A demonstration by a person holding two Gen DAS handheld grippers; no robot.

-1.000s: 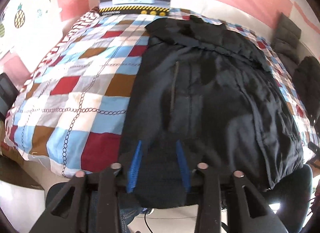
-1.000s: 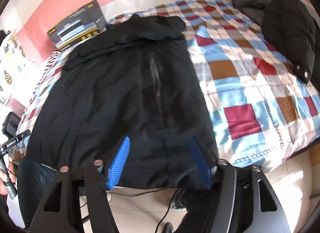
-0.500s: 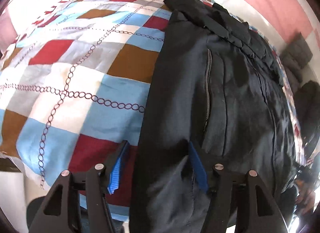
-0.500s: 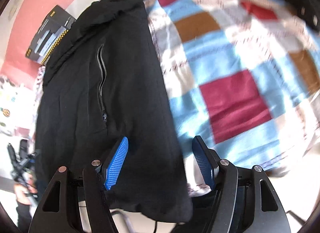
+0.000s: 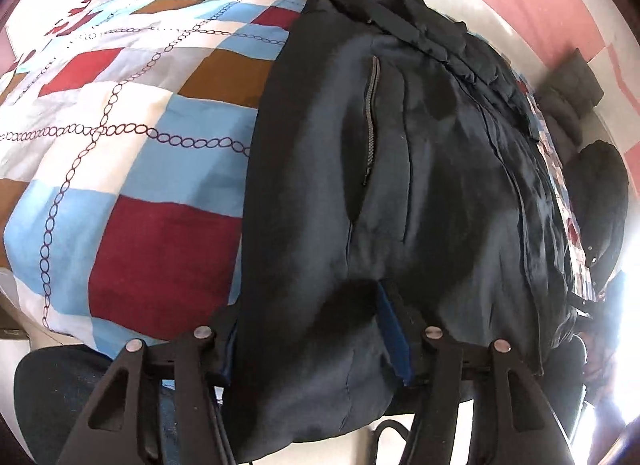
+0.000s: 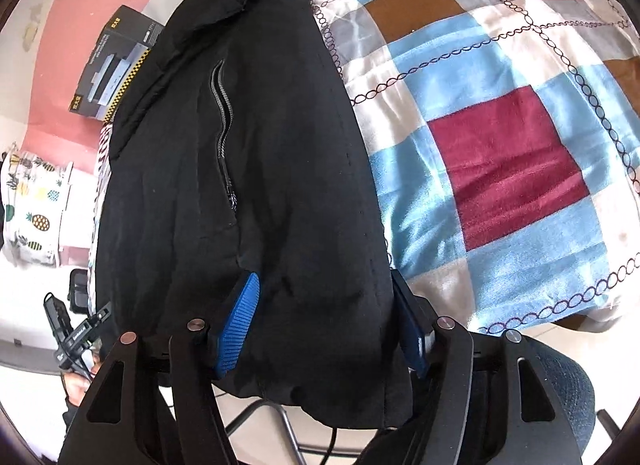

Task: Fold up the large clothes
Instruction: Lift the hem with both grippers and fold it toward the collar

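Black jacket (image 5: 420,169) flat on checked quilt (image 5: 132,169), hem hanging off the near bed edge; left gripper (image 5: 310,339) jaws closing around the hem's left corner, right gripper (image 6: 324,325) jaws apart, straddling the right corner, grip unclear.

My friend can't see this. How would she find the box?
Start at the bed with the checked red, blue and brown quilt. Past the collar of the big black jacket, against the pink wall, leans a flat black cardboard box. Only it has yellow-and-black checked stripes.
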